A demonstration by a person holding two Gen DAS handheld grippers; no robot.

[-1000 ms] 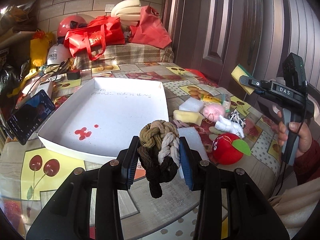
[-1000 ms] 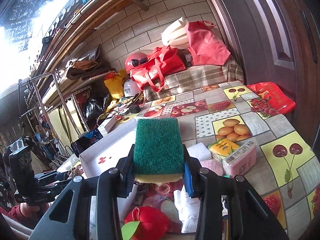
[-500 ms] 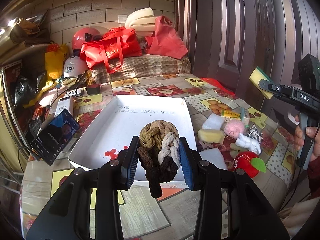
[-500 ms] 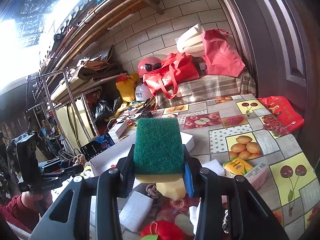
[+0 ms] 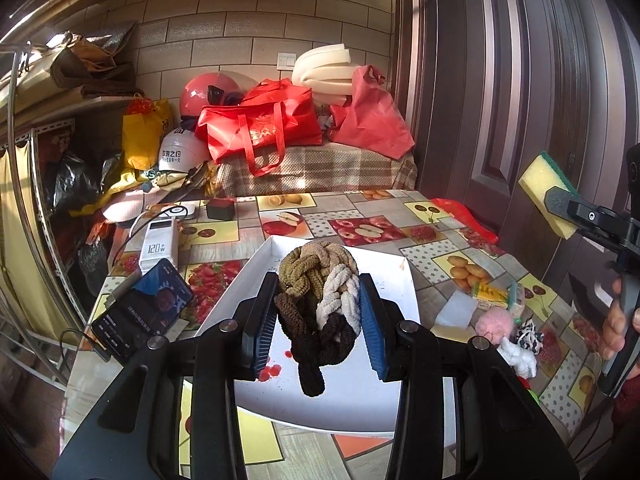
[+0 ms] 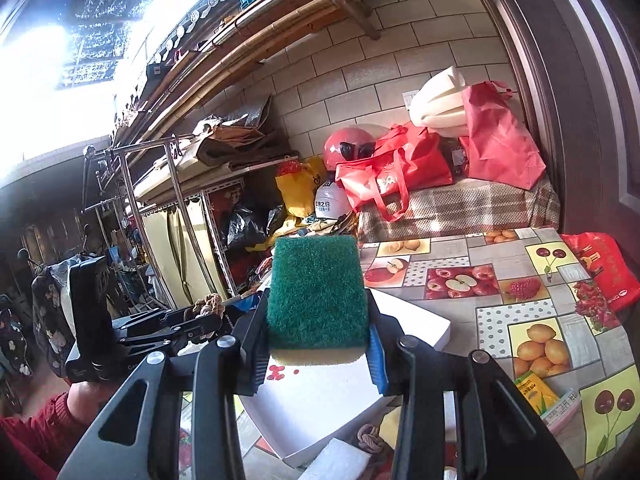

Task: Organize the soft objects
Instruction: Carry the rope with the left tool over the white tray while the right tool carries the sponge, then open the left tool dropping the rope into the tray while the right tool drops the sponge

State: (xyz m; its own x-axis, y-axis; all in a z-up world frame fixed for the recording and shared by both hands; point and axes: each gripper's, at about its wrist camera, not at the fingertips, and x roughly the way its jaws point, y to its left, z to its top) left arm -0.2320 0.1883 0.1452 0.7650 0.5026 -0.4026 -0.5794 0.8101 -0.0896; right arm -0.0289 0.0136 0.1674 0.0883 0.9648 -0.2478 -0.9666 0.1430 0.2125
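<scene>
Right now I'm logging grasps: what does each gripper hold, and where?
Left gripper: knotted rope ball, squeezed at its sides. Right gripper: green-topped sponge, clamped across its side edges.

A phone point(image 5: 142, 312) lies left of the tray point(image 5: 384, 280), foam blocks point(image 5: 456, 306) right, on the table point(image 5: 452, 240).

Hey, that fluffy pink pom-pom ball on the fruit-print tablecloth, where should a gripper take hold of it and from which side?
Grip the fluffy pink pom-pom ball across its round middle, coming from above. It is soft and looks even all round, so any width should serve, but a white knotted cloth toy crowds its near side, so a top approach looks clearest.
</scene>
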